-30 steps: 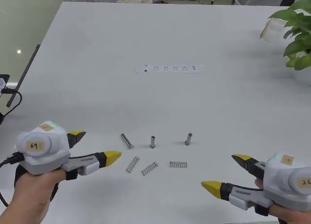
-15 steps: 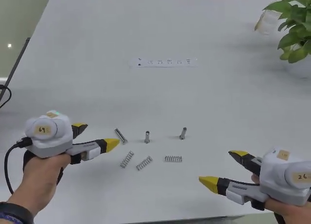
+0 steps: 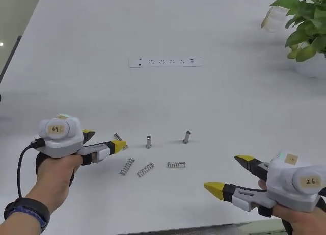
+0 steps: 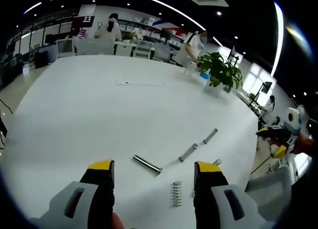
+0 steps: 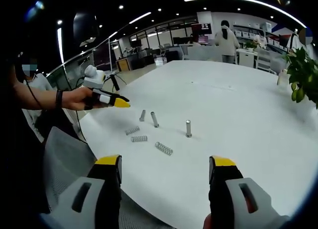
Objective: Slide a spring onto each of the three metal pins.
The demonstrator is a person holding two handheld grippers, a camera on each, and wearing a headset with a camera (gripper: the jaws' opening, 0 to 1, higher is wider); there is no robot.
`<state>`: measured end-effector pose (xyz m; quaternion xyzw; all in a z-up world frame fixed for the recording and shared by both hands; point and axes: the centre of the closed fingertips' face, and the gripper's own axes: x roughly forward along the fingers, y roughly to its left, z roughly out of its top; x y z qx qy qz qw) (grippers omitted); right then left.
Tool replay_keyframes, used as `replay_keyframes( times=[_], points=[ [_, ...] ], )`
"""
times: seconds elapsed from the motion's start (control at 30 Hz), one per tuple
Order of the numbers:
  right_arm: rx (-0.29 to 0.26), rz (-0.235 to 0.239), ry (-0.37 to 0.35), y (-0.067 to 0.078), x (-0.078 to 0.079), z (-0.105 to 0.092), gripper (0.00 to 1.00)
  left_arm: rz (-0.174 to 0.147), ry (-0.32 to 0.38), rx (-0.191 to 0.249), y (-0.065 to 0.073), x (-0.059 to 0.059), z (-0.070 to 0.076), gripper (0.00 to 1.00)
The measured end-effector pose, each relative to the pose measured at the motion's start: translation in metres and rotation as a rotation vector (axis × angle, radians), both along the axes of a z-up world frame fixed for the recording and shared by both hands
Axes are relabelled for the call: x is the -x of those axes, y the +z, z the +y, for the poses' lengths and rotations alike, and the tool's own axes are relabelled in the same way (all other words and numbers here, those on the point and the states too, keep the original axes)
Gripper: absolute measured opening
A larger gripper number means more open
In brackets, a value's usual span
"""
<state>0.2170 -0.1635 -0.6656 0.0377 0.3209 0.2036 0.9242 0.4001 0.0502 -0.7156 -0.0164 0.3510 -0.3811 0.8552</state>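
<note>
head view: the left gripper (image 3: 106, 139) hangs wide open and empty, one yellow tip just beside the flat-lying silver metal pin (image 3: 117, 137), whose long axis runs far-left to near-right. to its right the middle pin (image 3: 148, 141) and the right pin (image 3: 186, 137) stand upright. three small coiled steel springs (image 3: 145, 169) lie in a row just nearer. the right gripper (image 3: 226, 173), also wide open and empty, is well apart at the near right, so the left looks the handier.

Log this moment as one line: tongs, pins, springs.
left tongs open, tips by lying pin | right tongs open, empty | middle pin, right pin upright, bare | three springs loose on table | springs fitted: none
</note>
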Motion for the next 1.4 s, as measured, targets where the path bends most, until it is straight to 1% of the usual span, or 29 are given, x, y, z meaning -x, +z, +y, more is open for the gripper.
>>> replay_keyframes(
  times=[0.03, 0.23, 0.47, 0.57, 0.63, 0.7, 0.73, 0.93, 0.97, 1.2, 1.4],
  points=[
    [0.000, 0.000, 0.000, 0.000, 0.000, 0.000, 0.70, 0.008, 0.007, 0.000, -0.003, -0.001, -0.001, 0.60],
    [0.000, 0.006, 0.002, -0.002, 0.001, -0.001, 0.70, 0.030, 0.021, -0.003, -0.013, -0.004, -0.009, 0.57],
    [-0.001, 0.012, -0.001, -0.003, 0.002, -0.002, 0.69, 0.064, 0.038, -0.008, -0.026, -0.004, -0.018, 0.52],
    [-0.002, 0.014, -0.005, -0.004, 0.002, -0.003, 0.68, 0.076, 0.048, -0.016, -0.031, -0.004, -0.019, 0.50],
    [-0.004, 0.016, -0.006, -0.004, 0.002, -0.003, 0.68, 0.086, 0.062, -0.013, -0.033, -0.006, -0.021, 0.48],
    [-0.002, 0.019, -0.004, -0.005, 0.002, -0.003, 0.68, 0.090, 0.071, -0.018, -0.036, -0.007, -0.022, 0.46],
    [-0.002, 0.019, -0.003, -0.005, 0.002, -0.003, 0.68, 0.098, 0.076, -0.022, -0.039, -0.007, -0.023, 0.46],
    [0.001, 0.024, -0.001, -0.006, 0.002, -0.004, 0.68, 0.127, 0.093, -0.031, -0.048, -0.008, -0.026, 0.40],
    [0.002, 0.025, -0.001, -0.006, 0.002, -0.004, 0.68, 0.132, 0.099, -0.038, -0.050, -0.008, -0.026, 0.40],
    [0.001, 0.029, -0.003, -0.007, 0.002, -0.006, 0.67, 0.153, 0.123, -0.048, -0.056, -0.010, -0.028, 0.35],
    [0.001, 0.034, -0.002, -0.009, 0.001, -0.006, 0.67, 0.154, 0.151, -0.058, -0.059, -0.018, -0.028, 0.29]
  ],
)
